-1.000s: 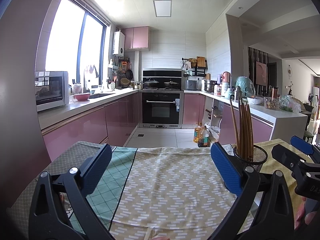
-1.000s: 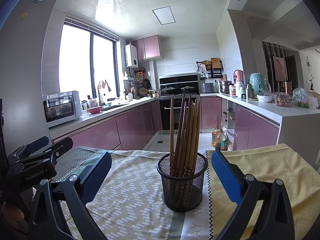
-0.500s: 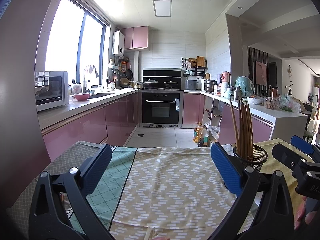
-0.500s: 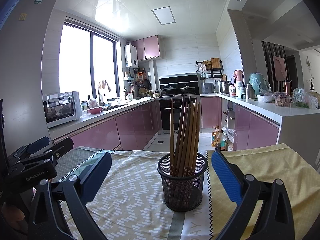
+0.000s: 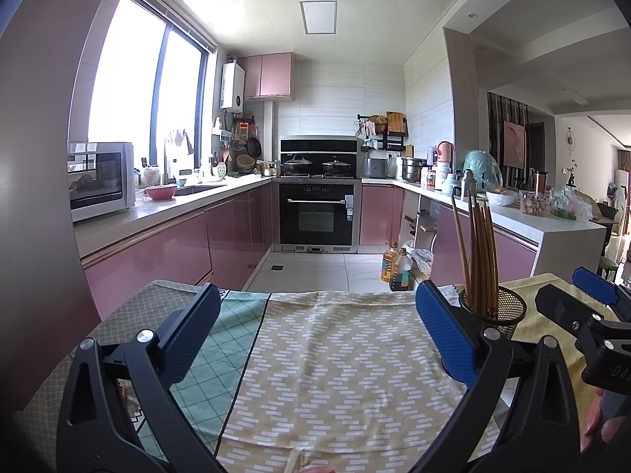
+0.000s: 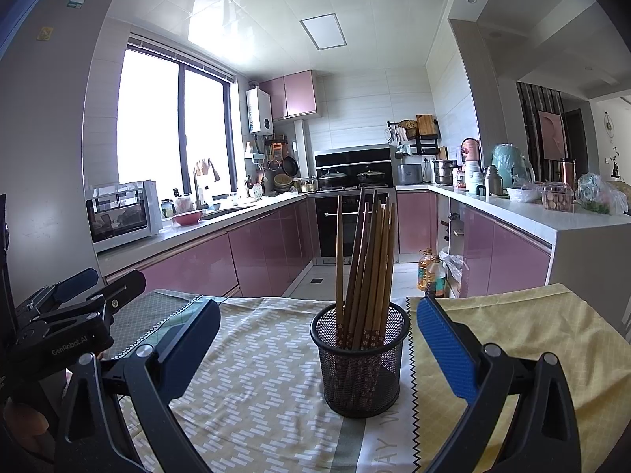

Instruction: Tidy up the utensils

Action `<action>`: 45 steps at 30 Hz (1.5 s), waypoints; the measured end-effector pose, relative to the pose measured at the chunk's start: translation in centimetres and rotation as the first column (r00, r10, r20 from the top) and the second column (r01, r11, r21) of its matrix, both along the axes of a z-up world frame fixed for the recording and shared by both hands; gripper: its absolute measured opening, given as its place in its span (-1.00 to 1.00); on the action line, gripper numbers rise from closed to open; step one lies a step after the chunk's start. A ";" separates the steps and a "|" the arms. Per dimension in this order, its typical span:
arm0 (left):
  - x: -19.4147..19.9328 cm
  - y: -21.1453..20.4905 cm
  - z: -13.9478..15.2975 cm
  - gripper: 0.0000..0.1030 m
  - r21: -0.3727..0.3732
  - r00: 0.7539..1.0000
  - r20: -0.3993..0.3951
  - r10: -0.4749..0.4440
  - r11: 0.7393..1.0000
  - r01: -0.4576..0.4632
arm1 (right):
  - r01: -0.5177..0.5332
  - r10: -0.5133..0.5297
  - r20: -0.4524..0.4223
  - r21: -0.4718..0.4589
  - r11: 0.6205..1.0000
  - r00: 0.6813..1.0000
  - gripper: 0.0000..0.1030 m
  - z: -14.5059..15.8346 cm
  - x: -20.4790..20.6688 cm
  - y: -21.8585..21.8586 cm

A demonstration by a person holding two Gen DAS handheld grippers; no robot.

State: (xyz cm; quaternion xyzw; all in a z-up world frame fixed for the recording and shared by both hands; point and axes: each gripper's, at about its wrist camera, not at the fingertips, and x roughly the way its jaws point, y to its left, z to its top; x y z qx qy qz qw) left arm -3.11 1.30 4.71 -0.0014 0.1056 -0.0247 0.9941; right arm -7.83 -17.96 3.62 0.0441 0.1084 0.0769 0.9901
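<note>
A black mesh holder (image 6: pixel 359 358) stands upright on the patterned cloth, filled with several wooden chopsticks (image 6: pixel 366 260). My right gripper (image 6: pixel 317 345) is open, and the holder sits between its blue pads, touching neither. My left gripper (image 5: pixel 317 329) is open over bare cloth with nothing between its fingers. In the left wrist view the holder (image 5: pixel 499 309) shows just behind the right pad, with the chopsticks (image 5: pixel 479 252) rising from it. The right gripper (image 5: pixel 591 315) appears at that view's right edge, and the left gripper (image 6: pixel 67 307) at the right wrist view's left edge.
The table carries a yellow zigzag cloth (image 5: pixel 335 370), a green diamond cloth (image 5: pixel 209 366) on the left and a plain yellow cloth (image 6: pixel 512 339) on the right. Beyond the table's far edge lies the kitchen floor, with oil bottles (image 5: pixel 396 268), pink cabinets (image 5: pixel 221 236) and an oven (image 5: pixel 319 213).
</note>
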 end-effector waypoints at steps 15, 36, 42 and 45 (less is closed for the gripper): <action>0.0 -0.1 0.0 0.90 0.004 1.000 -0.002 0.000 1.000 0.000 | 0.000 0.000 -0.002 -0.001 1.000 1.000 0.87 0.0 0.0 0.0; -0.1 0.1 -0.1 0.90 0.000 1.000 -0.016 0.005 1.000 -0.005 | 0.000 0.000 -0.006 0.001 1.000 1.000 0.87 -0.3 0.0 0.2; -0.2 0.0 -0.1 0.89 0.014 1.000 -0.007 0.026 1.000 -0.026 | 0.000 0.000 -0.008 0.001 1.000 1.000 0.87 -0.4 0.0 0.3; -0.3 -0.3 0.0 0.89 0.022 1.000 -0.004 0.023 0.999 -0.023 | 0.001 -0.001 -0.010 0.003 1.000 1.000 0.87 -0.4 -0.1 0.2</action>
